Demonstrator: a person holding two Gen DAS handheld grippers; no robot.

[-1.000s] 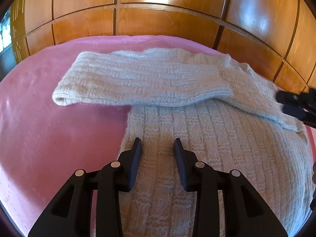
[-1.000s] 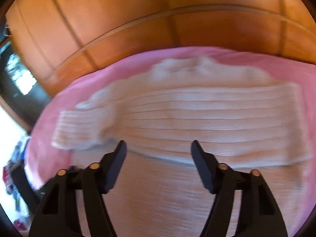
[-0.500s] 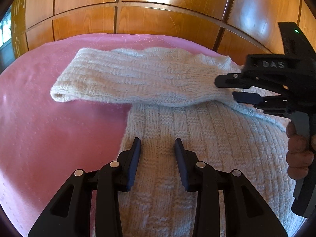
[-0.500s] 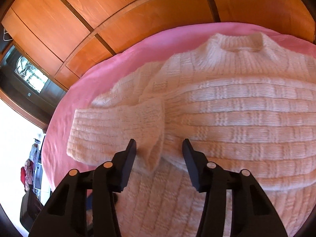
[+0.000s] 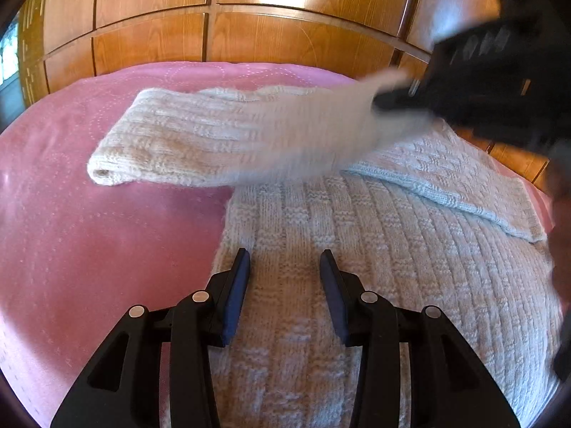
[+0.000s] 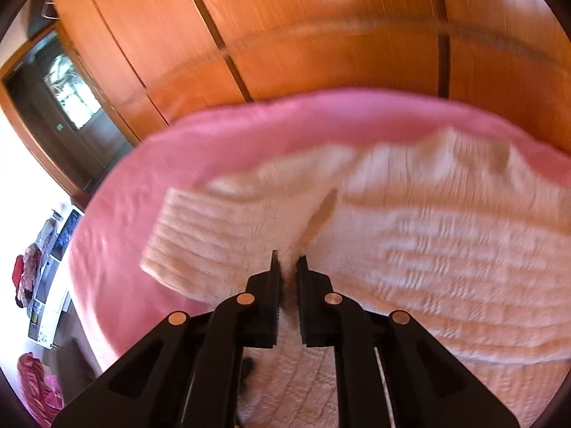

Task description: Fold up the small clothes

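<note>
A cream knitted sweater lies flat on a pink bedspread. One sleeve is folded across its upper part, and the other sleeve lies on the right side. My left gripper rests over the sweater's body; its jaws are opening and stand apart, pinching nothing. My right gripper is shut on the cuff end of the folded sleeve. That cuff is lifted off the body and blurred by motion. The left wrist view shows the right gripper at the upper right.
Glossy wooden wardrobe panels rise right behind the bed. In the right wrist view a dark doorway and floor clutter lie past the bed's left edge. A person's hand shows at the right rim.
My right gripper moved in over the sleeve's cuff, closed on it and raised it. My left gripper stayed put, its jaws a little wider.
</note>
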